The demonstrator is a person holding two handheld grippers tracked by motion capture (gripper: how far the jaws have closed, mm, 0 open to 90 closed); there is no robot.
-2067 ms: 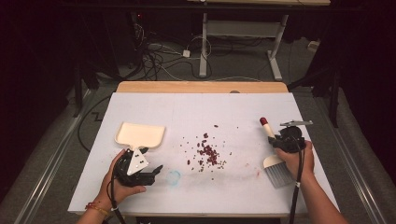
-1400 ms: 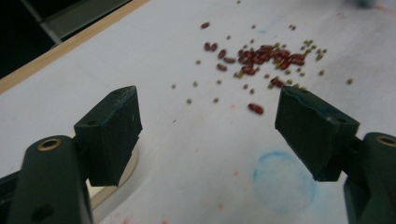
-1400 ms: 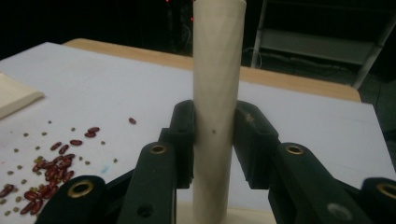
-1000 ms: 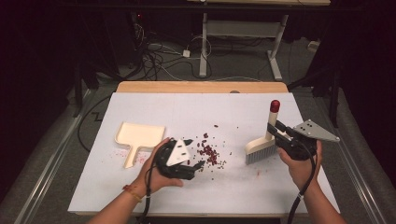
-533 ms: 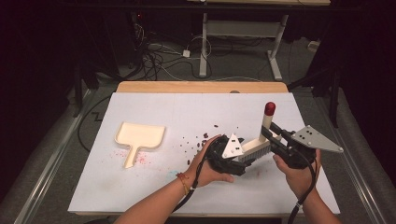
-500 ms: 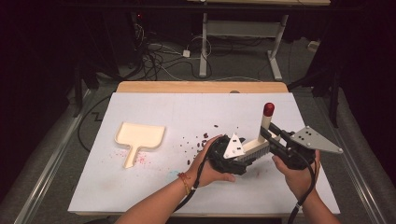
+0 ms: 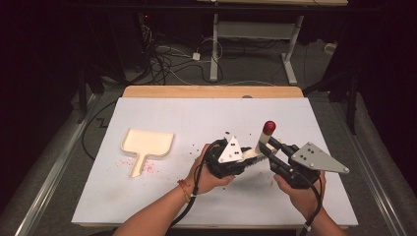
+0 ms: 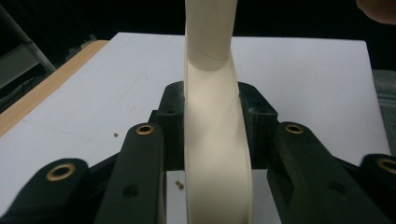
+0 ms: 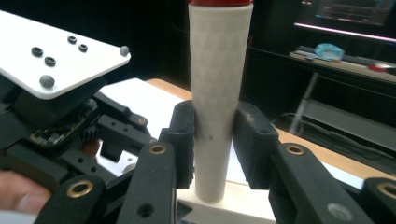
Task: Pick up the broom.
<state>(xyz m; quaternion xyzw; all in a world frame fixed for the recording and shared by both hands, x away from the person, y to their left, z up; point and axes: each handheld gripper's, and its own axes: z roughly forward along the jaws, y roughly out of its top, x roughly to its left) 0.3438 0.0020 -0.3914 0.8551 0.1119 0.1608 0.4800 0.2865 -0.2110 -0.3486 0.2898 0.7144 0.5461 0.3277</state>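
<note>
White table sheet (image 7: pixel 147 196), dark room behind. Brush (image 7: pixel 260 147) clamped by both: right gripper (image 7: pixel 272 150) on handle (image 9: pixel 218 93), left gripper (image 7: pixel 244 164) just closed on head (image 8: pixel 217 154). Dustpan (image 7: pixel 146 145) far off left gripper. Risk: opposed pulls twist brush loose, scattering crumbs (image 7: pixel 227 132).

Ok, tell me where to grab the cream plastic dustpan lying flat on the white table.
Take the cream plastic dustpan by its narrow flat handle, coming in from the table's near edge with the jaws across the handle's width. The handle points toward the person and looks like the only slim part; the pan body is wide and lies flat on the white table.
</note>
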